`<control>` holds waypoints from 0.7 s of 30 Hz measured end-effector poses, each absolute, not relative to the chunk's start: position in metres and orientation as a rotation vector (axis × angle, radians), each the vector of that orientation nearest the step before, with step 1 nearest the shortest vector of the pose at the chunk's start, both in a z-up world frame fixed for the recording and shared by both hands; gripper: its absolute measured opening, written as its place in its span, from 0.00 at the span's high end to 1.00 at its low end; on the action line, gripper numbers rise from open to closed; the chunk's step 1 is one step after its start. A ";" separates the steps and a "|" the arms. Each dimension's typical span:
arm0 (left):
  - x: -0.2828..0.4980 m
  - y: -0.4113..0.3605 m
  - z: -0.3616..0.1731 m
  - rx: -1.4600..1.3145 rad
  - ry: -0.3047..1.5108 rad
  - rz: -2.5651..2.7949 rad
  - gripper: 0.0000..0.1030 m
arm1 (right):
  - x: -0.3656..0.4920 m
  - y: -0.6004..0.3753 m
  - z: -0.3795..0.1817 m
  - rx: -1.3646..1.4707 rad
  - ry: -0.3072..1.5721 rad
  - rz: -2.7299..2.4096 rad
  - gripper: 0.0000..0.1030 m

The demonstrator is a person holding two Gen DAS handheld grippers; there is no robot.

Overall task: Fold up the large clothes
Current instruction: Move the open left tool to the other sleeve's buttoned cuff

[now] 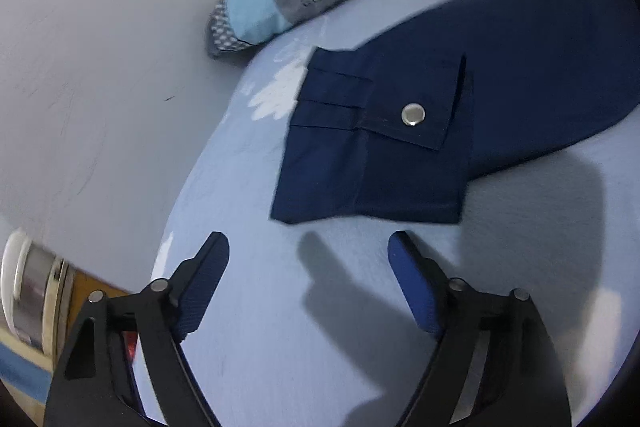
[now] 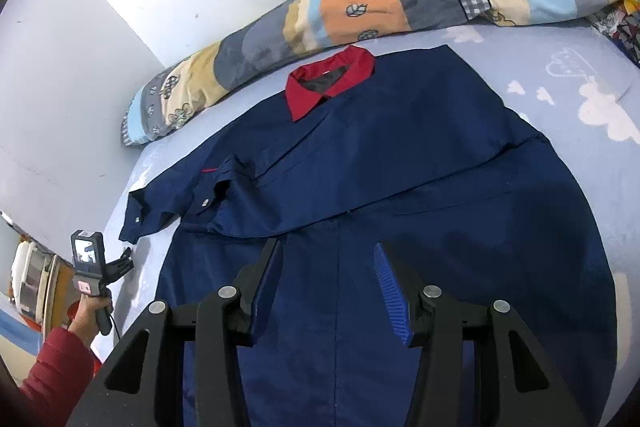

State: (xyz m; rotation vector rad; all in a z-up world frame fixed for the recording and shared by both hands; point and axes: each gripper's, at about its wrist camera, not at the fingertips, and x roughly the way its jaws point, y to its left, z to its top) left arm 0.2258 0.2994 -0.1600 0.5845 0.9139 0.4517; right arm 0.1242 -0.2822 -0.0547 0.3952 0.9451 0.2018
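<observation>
On the light-blue bed sheet (image 2: 592,163) a navy jacket (image 2: 400,187) lies spread flat, its cuff (image 1: 372,147) just beyond the left gripper (image 1: 308,255), whose jaws gape empty, while the right gripper (image 2: 328,267) hovers half-open over the jacket, holding nothing.

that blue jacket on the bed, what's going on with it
A person with a two-finger gripper in each hand is folding a navy jacket with a red collar, spread on the bed. The left gripper is open just short of the sleeve cuff, gripping nothing. The right gripper hovers open over the jacket's front.
</observation>
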 end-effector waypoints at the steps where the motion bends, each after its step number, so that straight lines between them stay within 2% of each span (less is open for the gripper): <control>1: 0.229 0.302 -0.159 0.594 0.912 0.434 0.27 | 0.125 -0.282 -0.056 0.393 0.947 0.197 0.51; 2: 0.233 0.302 -0.156 0.604 0.907 0.418 0.37 | 0.125 -0.282 -0.056 0.388 0.948 0.193 0.51; 3: 0.236 0.304 -0.152 0.601 0.908 0.404 0.54 | 0.126 -0.281 -0.057 0.381 0.952 0.189 0.51; 5: 0.242 0.305 -0.143 0.580 0.904 0.370 0.75 | 0.127 -0.280 -0.060 0.372 0.962 0.183 0.51; 13: 0.240 0.326 -0.109 0.356 0.866 0.247 0.77 | 0.131 -0.277 -0.071 0.362 0.996 0.179 0.51; 21: 0.250 0.316 -0.114 0.386 0.871 0.239 0.73 | 0.131 -0.273 -0.074 0.353 1.013 0.187 0.51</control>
